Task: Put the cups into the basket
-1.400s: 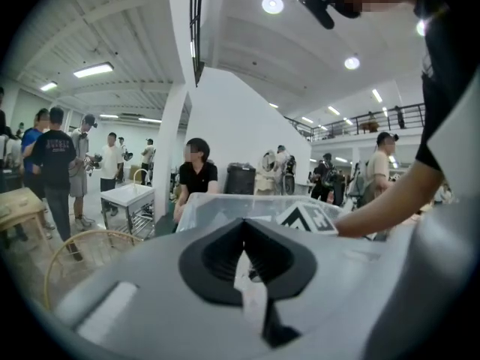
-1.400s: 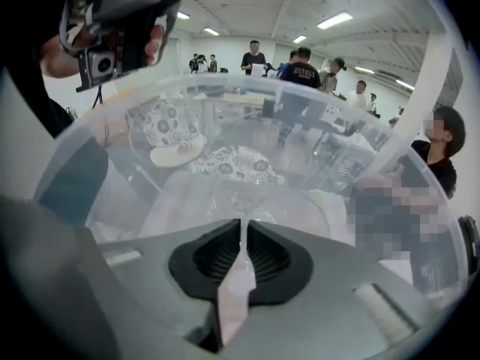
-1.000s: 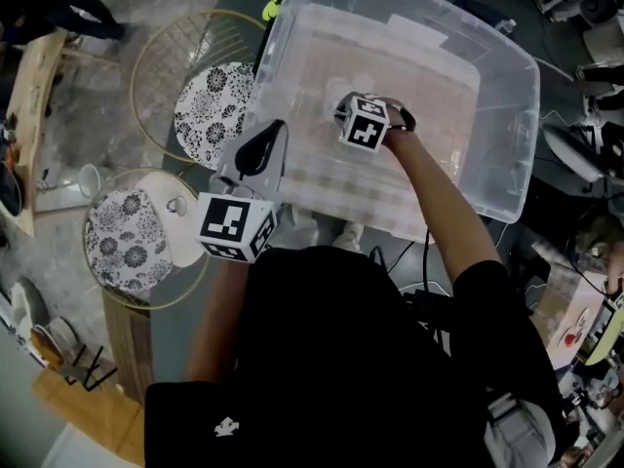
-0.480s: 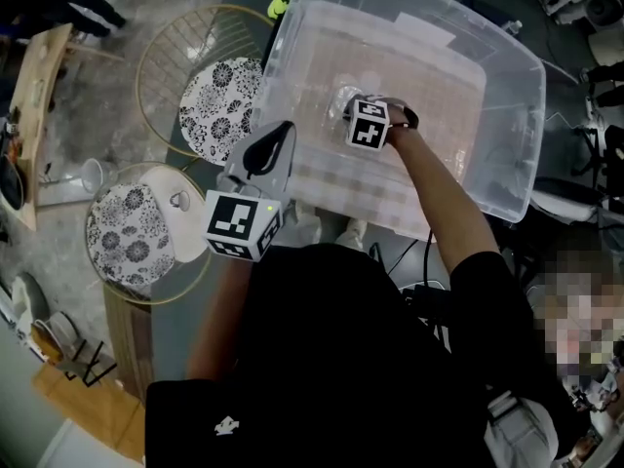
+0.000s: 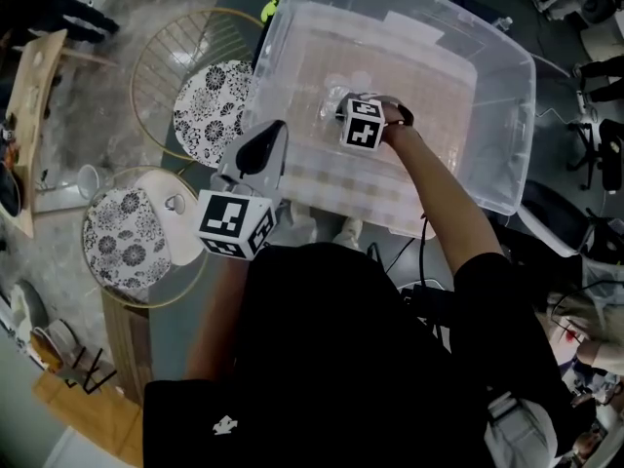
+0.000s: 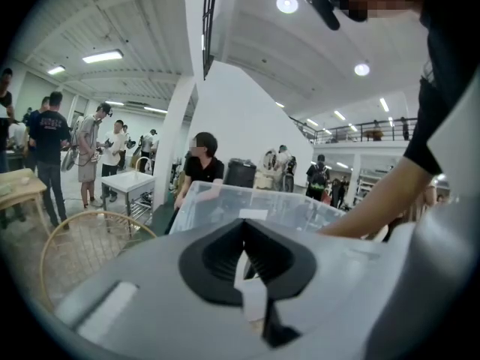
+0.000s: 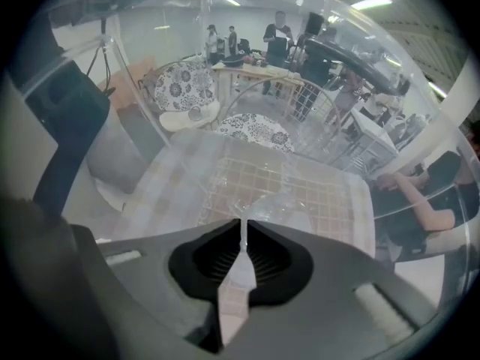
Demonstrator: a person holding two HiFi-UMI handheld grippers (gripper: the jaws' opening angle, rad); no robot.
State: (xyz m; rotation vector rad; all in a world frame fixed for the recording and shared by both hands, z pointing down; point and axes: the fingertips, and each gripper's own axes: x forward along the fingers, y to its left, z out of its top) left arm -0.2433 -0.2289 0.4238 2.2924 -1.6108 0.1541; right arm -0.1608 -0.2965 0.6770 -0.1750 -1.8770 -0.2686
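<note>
since little has shifted over last second, treat this as pause before release. your left tool (image 5: 276, 127) stays parked just outside basket (image 5: 502, 115), jaws pressed together, empty. your right tool (image 7: 241, 223) still sits low inside basket, pinching rim of clear cup (image 7: 279, 205). cannot tell if cup touches basket floor. judgement: cup nearly delivered, you only need to let go. no readable writing: white label (image 5: 414, 24) too small, cubes (image 5: 363, 125) show only square markers.

light: bright, overhead lamps (image 6: 286, 4) | edges: fisheye-warped, dark | foreground: blurred
</note>
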